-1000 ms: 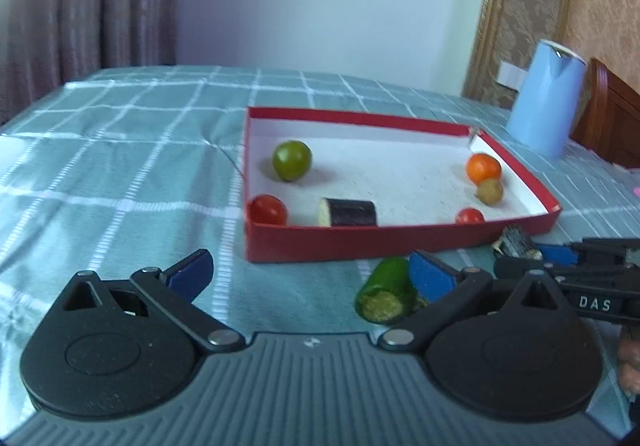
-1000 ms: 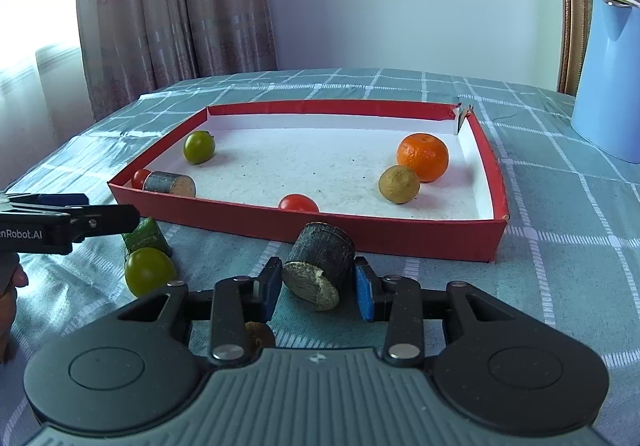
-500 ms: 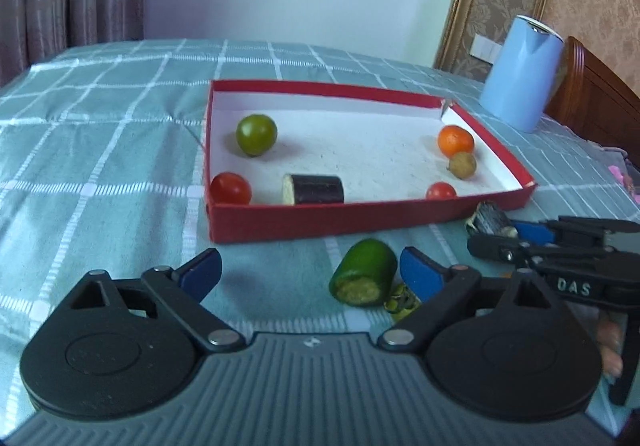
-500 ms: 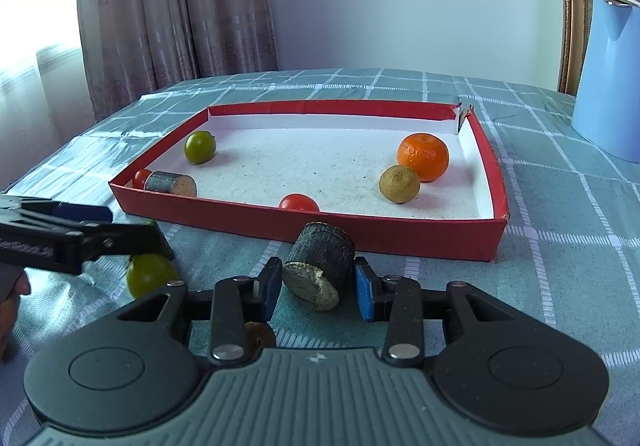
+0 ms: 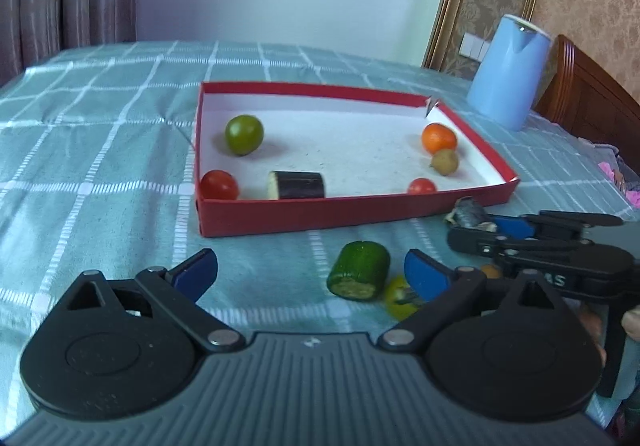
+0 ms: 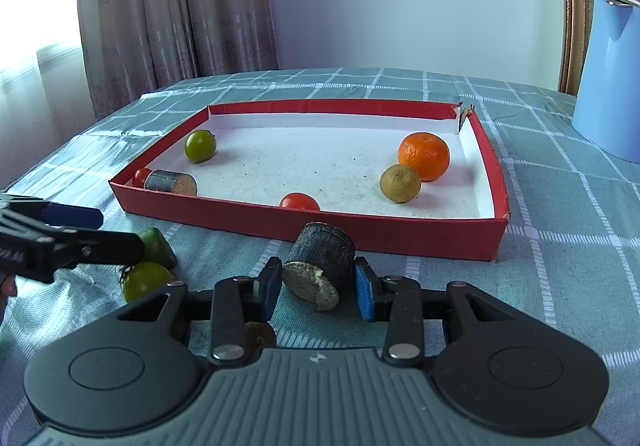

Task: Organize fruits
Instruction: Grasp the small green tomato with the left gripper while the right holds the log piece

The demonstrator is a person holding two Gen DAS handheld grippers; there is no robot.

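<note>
The right gripper (image 6: pixel 316 288) is clamping a dark, stubby cylinder of eggplant with a pale cut face (image 6: pixel 320 266) between its blue pads, holding it just outside the near wall of the shallow red cardboard tray with a white floor (image 6: pixel 400 240). The left gripper (image 5: pixel 310 272) is hanging with its jaws spread wide and gripping nothing, above the teal checked tablecloth (image 5: pixel 100 166) in front of the tray's near wall. A green cucumber chunk (image 5: pixel 359 275) is lying on the cloth between its blue pads, nearer the right-hand pad, and a small yellow-green tomato (image 5: pixel 400 296) is sitting just beside that chunk, partly hidden by the pad.

Inside the tray, a green round tomato (image 6: pixel 200 145) is resting near the far left corner, while a red cherry tomato (image 5: pixel 219 185) and a second dark eggplant piece (image 5: pixel 296 185) are lying along the near wall by the near left corner. Another red cherry tomato (image 6: pixel 299 201) is sitting against the near wall. An orange mandarin (image 6: pixel 424 156) and a brownish-green round fruit (image 6: pixel 400 183) are touching each other near the right wall. A pale blue jug (image 6: pixel 610 74) is standing on the cloth beyond the tray's far right corner.
</note>
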